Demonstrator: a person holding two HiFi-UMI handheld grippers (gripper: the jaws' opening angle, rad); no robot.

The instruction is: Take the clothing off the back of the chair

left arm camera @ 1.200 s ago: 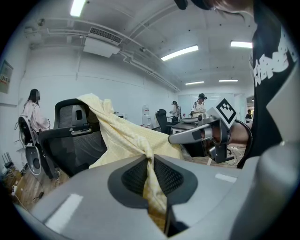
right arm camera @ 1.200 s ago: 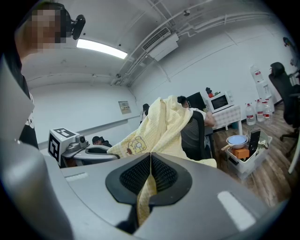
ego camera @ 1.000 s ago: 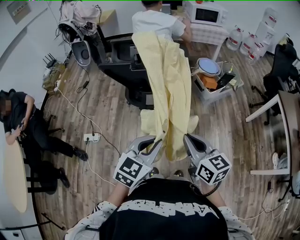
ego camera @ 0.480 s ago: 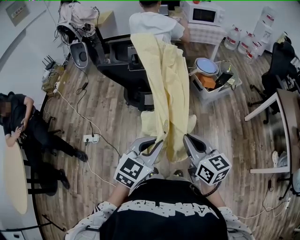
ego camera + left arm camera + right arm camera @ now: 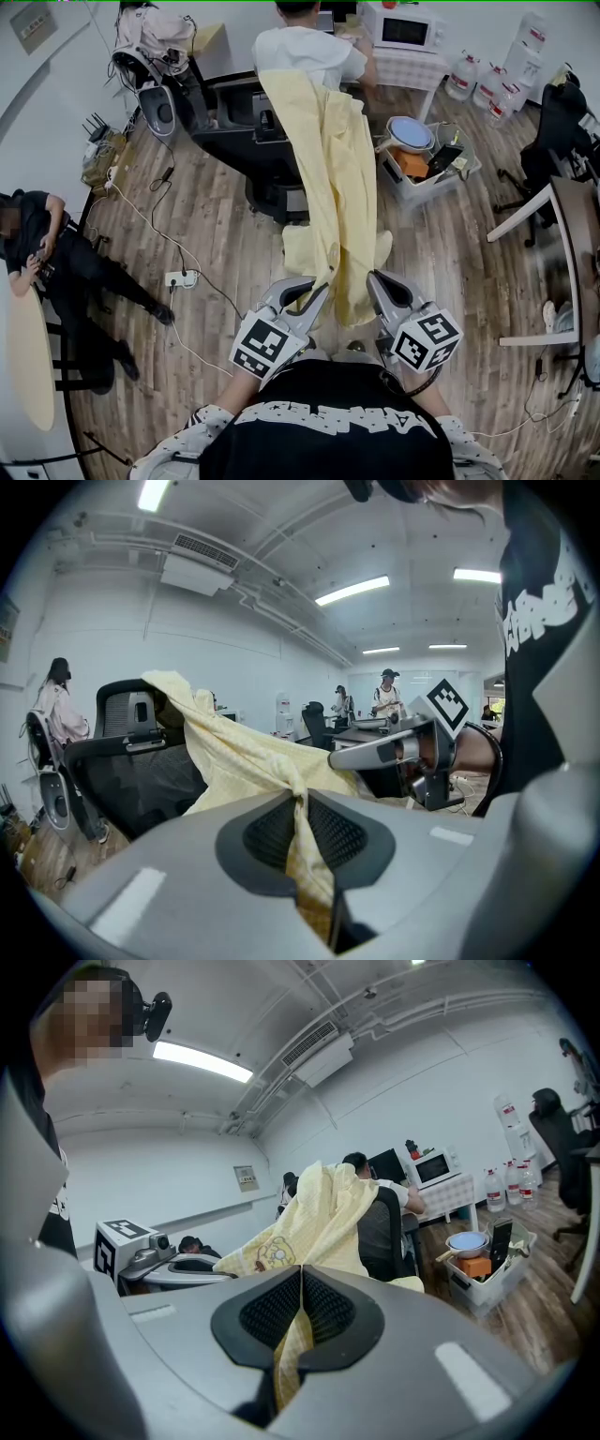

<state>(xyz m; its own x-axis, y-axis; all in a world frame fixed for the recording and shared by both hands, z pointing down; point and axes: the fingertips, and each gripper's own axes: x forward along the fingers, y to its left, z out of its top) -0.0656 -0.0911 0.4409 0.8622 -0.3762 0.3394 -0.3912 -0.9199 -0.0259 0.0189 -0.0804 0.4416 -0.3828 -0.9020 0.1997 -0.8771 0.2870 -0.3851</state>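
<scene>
Gripping the near end of the yellow garment (image 5: 337, 178), both claws are closed on cloth: the left claw (image 5: 300, 803) pinches a bunched fold between its pads, and the right claw (image 5: 300, 1274) holds only a thin edge. That thin edge is the weakest point, so a hard tug could slide it out of the right claw and leave the whole load on the left.

Below the claws, loose lower parts of the garment hang toward the floor (image 5: 216, 225). I can't tell whether they touch it. That slack could drag, or get stepped on if the wearer backs up. A power strip (image 5: 180, 277) and its cable lie on the floor to the left, which is a trip risk on a backward step.

Farther out, the garment runs taut up to the chair (image 5: 239, 136), and its far end is draped over the top by the headrest (image 5: 131, 710) — not off yet. A level pull could catch the cloth on the headrest, and the chair may roll or tip toward the wearer. Lifting first looks safer.

A person in a white shirt (image 5: 300, 52) is just beyond the chair and could get bumped if it jerks. A bin (image 5: 419, 190) stands to the right, where swinging cloth could brush it.
</scene>
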